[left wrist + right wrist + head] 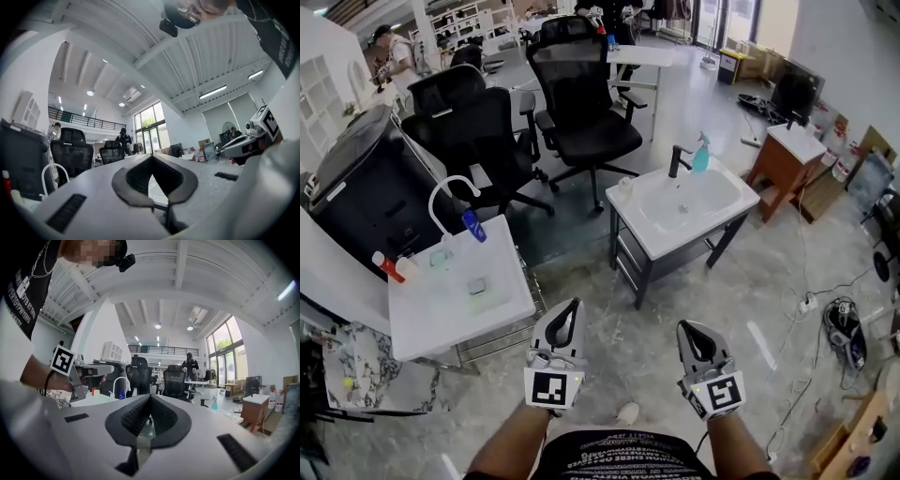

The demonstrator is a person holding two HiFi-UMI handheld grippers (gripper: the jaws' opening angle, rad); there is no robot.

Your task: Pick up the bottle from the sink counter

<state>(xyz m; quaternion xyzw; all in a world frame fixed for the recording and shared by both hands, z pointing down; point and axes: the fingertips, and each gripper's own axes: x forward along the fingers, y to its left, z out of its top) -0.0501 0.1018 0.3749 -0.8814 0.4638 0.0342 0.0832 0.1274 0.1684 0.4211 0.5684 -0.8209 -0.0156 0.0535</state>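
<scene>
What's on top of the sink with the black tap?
A black tap, a blue-green spray bottle beside it, and a small white thing at the counter's left corner. The basin looks empty. Whatever is under the countertop is covered.

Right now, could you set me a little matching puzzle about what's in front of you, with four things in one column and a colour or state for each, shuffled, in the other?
Things:
1. spray bottle
2. small bottle at the edge of the nearer sink counter
3. curved tap
4. right hand-held gripper

Colour or state:
a. shut, with nothing in it
b. teal
c. red
d. white with a blue tip

Right pairs: 1-b, 2-c, 3-d, 4-a.
</scene>
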